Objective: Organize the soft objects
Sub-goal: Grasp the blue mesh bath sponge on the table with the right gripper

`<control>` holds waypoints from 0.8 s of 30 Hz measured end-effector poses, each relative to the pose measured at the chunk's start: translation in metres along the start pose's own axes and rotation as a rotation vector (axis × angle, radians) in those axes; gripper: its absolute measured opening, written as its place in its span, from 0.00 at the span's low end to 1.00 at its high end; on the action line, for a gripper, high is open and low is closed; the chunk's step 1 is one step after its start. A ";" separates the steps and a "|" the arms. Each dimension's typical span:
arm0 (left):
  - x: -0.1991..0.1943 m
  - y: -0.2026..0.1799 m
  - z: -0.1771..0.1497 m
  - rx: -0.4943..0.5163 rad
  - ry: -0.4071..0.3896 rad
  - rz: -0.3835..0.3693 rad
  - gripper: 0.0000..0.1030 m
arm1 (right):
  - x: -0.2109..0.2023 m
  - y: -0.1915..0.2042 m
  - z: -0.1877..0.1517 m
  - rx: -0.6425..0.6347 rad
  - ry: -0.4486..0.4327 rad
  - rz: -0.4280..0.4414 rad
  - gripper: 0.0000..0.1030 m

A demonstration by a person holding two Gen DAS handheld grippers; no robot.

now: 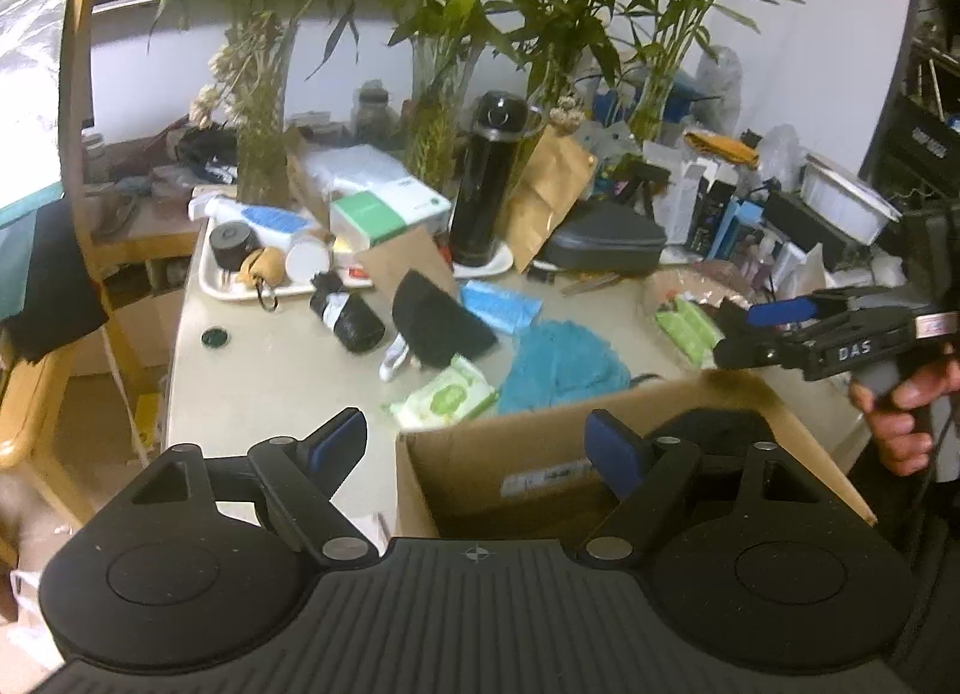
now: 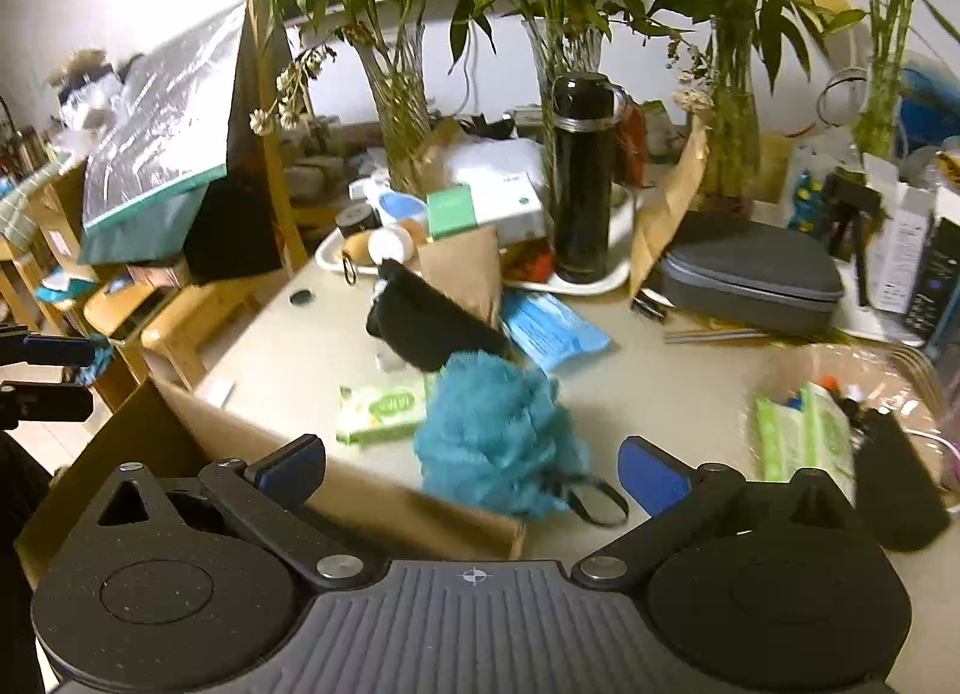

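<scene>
Teal bath pouf (image 2: 501, 433) sits beside the cardboard box (image 2: 360, 490) — right gripper (image 2: 471, 475) and left gripper (image 1: 477, 445) wide open, empty — next, close on the pouf.

"das" reads on the right gripper (image 1: 757, 334) body

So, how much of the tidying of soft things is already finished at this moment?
Done: something dark, hard to identify, already lies in the brown cardboard box. In hand: nothing; the left tongs and the right tongs are both open and empty. Left: the fluffy teal bath sponge, the black soft pouch and the green-white wipes pack are on the table.
</scene>
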State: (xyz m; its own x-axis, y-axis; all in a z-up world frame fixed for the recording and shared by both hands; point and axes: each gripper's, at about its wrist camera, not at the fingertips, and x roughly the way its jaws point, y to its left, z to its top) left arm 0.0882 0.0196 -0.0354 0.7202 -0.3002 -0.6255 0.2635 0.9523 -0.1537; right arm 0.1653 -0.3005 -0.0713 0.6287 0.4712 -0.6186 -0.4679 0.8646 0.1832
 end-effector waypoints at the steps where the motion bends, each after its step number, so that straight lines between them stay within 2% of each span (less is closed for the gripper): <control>1: 0.002 0.001 0.002 0.003 -0.005 0.002 0.78 | 0.004 -0.003 0.001 0.003 -0.004 0.008 1.00; 9: 0.027 0.018 0.020 0.010 -0.046 0.024 0.78 | 0.034 -0.018 0.012 0.003 0.019 0.007 1.00; 20: 0.072 0.037 0.037 0.034 -0.038 0.005 0.78 | 0.062 -0.030 0.028 -0.035 0.059 0.054 1.00; 24: 0.079 0.044 0.034 0.024 -0.050 0.010 0.78 | 0.075 -0.035 0.030 -0.066 0.079 0.067 1.00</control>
State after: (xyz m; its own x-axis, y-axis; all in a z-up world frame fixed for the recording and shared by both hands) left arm 0.1783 0.0361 -0.0655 0.7537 -0.2933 -0.5882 0.2708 0.9540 -0.1287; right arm 0.2474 -0.2902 -0.1012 0.5450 0.5105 -0.6651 -0.5488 0.8169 0.1774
